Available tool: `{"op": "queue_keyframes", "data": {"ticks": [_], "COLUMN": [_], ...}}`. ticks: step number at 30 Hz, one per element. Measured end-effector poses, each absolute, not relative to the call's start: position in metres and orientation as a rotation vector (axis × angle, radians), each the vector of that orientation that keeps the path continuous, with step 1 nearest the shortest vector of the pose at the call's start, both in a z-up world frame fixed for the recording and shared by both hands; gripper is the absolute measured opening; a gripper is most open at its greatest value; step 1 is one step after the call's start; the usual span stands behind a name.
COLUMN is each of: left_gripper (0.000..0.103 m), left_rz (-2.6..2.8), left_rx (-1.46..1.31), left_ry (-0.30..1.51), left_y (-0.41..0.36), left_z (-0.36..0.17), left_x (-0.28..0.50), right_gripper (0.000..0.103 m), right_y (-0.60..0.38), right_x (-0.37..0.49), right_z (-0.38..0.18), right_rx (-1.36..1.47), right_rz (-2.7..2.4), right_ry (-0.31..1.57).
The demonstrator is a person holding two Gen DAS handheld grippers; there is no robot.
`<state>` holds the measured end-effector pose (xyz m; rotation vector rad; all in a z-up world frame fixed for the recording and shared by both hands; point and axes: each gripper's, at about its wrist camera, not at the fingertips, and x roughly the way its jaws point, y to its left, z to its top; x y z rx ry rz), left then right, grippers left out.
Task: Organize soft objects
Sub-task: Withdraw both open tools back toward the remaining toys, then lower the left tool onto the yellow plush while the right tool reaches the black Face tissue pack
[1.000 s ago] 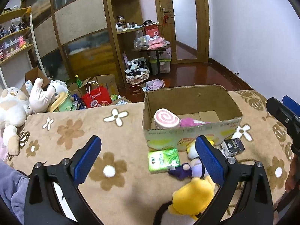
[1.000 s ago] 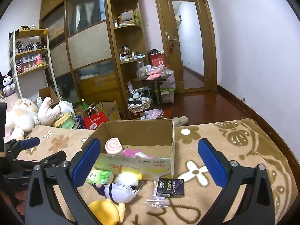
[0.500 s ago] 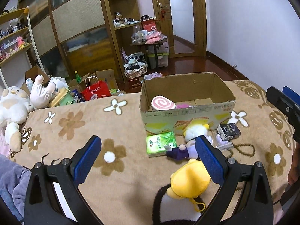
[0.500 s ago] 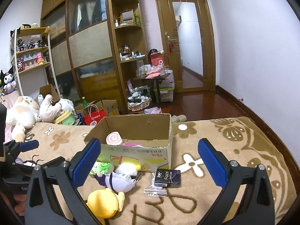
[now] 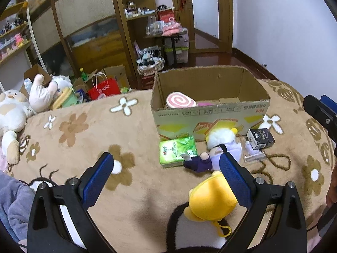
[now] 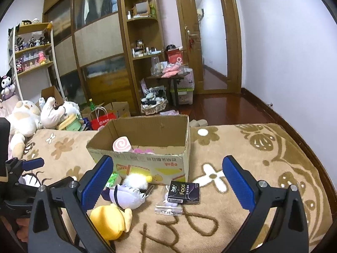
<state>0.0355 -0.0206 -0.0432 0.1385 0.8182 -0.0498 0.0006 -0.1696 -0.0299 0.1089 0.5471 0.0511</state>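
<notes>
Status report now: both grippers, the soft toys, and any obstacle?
Left gripper open, empty; right gripper open, empty. Yellow plush and purple doll lie outside cardboard box. Black carton beside them, not blocking.

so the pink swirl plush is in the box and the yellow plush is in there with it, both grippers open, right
Not quite. The yellow plush lies on the blanket outside the box, as the left wrist view shows. The pink swirl plush is in the box, and the left gripper and right gripper are both open.
</notes>
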Motion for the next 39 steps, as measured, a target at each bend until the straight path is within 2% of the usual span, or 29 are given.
{"op": "queue_keyframes", "data": {"ticks": [13,39], "left_gripper": [0.099,0.099], "left_rz": [-0.118,-0.252], "left_rx": [0.048,0.074], "left_ry": [0.938,1.198], "left_y": [-0.031,-0.077], "left_z": [-0.073,-0.143], "left_x": [0.05,0.076], "right_gripper": [0.103,0.103], "right_y": [-0.179,-0.2], "right_x": [0.035,0.102], "right_z": [-0.06,-0.142], "right_rx": [0.12,0.154], "right_rz": [0.056,0.07], "right_ry": [0.69,1.008]}}
